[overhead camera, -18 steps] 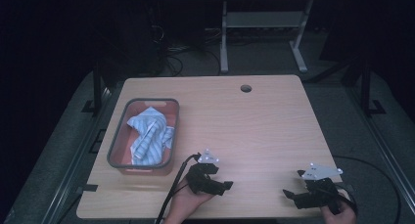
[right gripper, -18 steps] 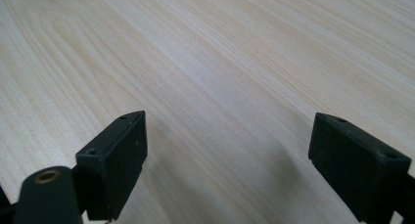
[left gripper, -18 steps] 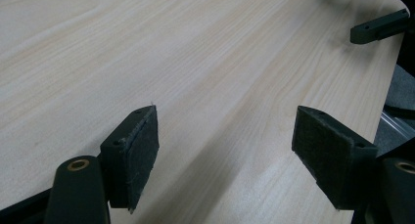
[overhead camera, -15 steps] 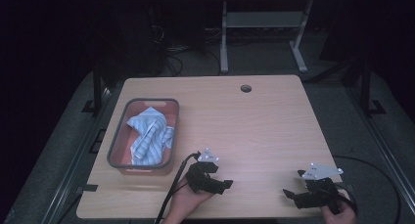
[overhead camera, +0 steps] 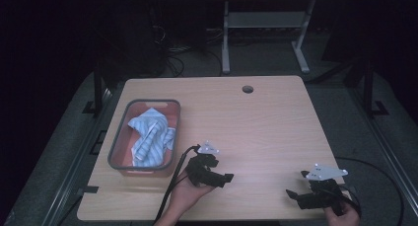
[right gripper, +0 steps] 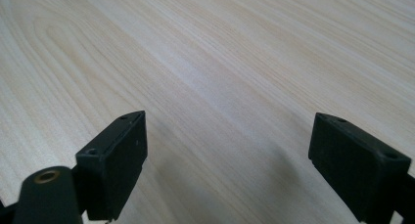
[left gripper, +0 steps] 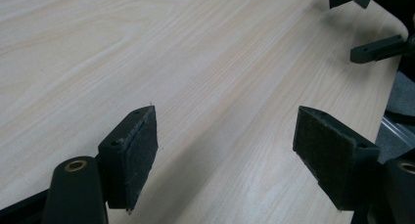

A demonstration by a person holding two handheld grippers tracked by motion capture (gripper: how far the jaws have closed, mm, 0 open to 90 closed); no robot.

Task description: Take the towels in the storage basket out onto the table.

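Pale wood surface (overhead camera: pixel 266 122), round hole (overhead camera: pixel 247 89) near far edge. Grey bin (overhead camera: pixel 118 146) at left, striped cloth (overhead camera: pixel 148 137) inside. Left tool (overhead camera: pixel 222 178), right tool (overhead camera: pixel 295 196) near front edge, both released, empty. Dark room, cables on floor behind.

I look down on a pale wood-grain surface (overhead camera: pixel 266 122), rectangular with rounded corners. A small round hole (overhead camera: pixel 247 89) sits near its far edge, right of centre. On the left side rests a grey-rimmed bin (overhead camera: pixel 118 142) with a reddish inside, holding a crumpled blue-and-white striped cloth (overhead camera: pixel 149 139). The surface stands on grey carpeted floor (overhead camera: pixel 64 157).
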